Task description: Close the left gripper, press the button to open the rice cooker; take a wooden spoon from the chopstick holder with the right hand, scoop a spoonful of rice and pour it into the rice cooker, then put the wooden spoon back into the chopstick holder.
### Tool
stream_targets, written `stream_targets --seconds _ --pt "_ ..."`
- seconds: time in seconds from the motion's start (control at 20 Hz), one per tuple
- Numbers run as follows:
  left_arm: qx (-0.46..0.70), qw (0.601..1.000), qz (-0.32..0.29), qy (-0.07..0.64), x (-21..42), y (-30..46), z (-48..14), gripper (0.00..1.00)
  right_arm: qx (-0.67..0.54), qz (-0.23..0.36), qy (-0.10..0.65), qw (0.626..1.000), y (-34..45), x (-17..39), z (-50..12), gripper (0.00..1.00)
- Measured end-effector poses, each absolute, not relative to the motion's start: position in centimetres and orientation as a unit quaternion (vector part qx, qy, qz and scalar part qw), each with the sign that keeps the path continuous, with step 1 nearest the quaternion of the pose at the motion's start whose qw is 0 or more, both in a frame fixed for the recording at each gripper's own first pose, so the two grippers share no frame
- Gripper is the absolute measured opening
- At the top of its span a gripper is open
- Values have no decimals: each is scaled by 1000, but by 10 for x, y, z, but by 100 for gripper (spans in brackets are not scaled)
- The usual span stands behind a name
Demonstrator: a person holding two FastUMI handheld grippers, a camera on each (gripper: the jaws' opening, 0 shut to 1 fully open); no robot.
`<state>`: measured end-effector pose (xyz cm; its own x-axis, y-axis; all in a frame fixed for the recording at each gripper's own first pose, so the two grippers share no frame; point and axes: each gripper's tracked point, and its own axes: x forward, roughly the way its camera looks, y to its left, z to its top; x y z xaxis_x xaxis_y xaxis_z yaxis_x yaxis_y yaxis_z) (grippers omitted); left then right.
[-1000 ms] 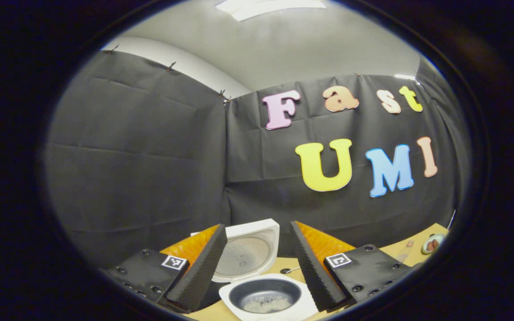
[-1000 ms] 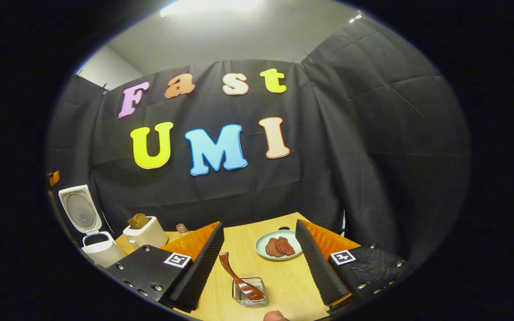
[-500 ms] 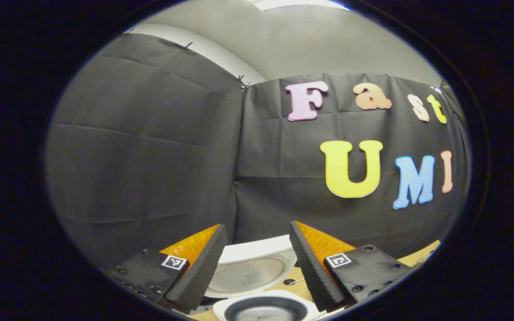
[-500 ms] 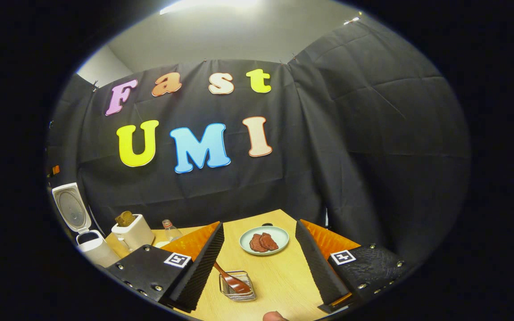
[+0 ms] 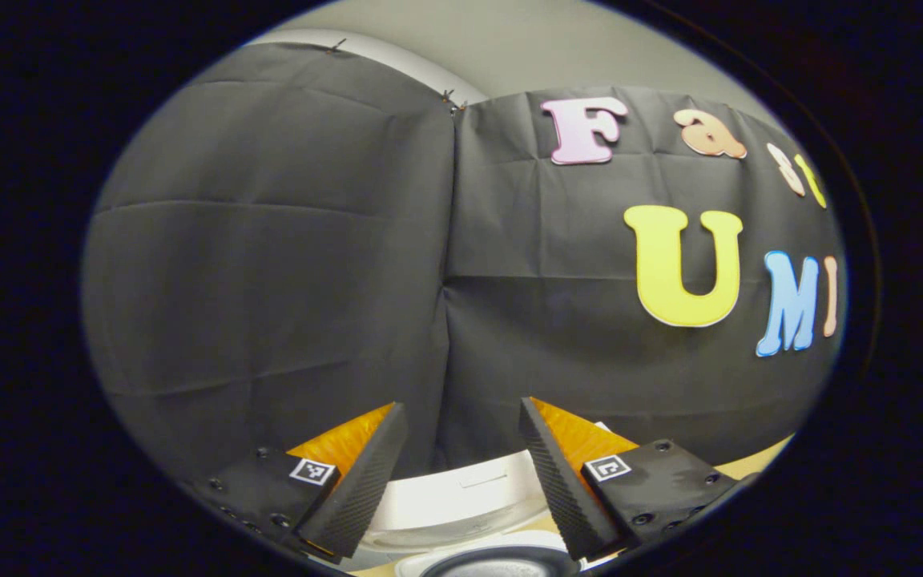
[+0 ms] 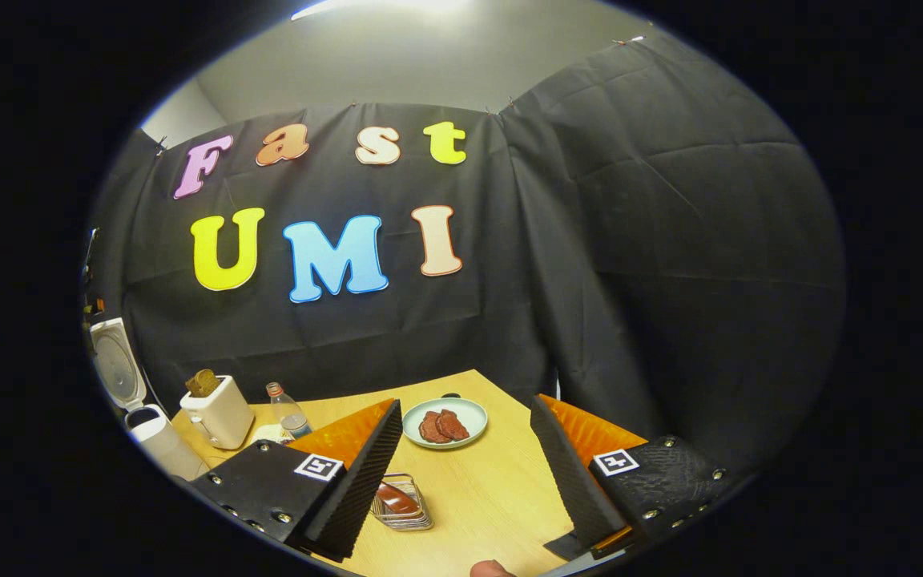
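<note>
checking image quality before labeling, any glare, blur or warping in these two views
Left gripper view: heavy fisheye bowing of the wall seams; the rice cooker lid is overexposed, its detail washed out.
Right gripper view: a bright ceiling light flares at the top edge; the table and plate stay sharp, evenly lit.

Right gripper [image 6: 465, 473] at lower centre, fingers spread, nothing between them. Wooden spoon [image 6: 397, 499] lies in the wire chopstick holder [image 6: 404, 506] beside the left finger. Rice cooker [image 6: 141, 409] at far left, lid raised; toaster [image 6: 217, 413], bottle [image 6: 287, 409] and plate [image 6: 445, 422] stand on the table [image 6: 493, 497].
</note>
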<state>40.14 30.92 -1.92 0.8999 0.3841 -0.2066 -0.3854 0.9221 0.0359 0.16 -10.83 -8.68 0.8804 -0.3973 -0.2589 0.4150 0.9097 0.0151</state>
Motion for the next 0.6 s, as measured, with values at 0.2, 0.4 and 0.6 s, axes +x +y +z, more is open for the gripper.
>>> stream_targets --seconds 0.2,0.4,0.6 --pt "-18 971 193 140 393 308 -36 99 30 -203 124 971 -110 0 -83 98" --pt "-22 972 185 147 381 291 -38 95 28 -187 119 975 -114 7 -77 98" --pt "-22 971 179 157 359 266 -43 95 22 -161 126 979 -116 10 -80 98"
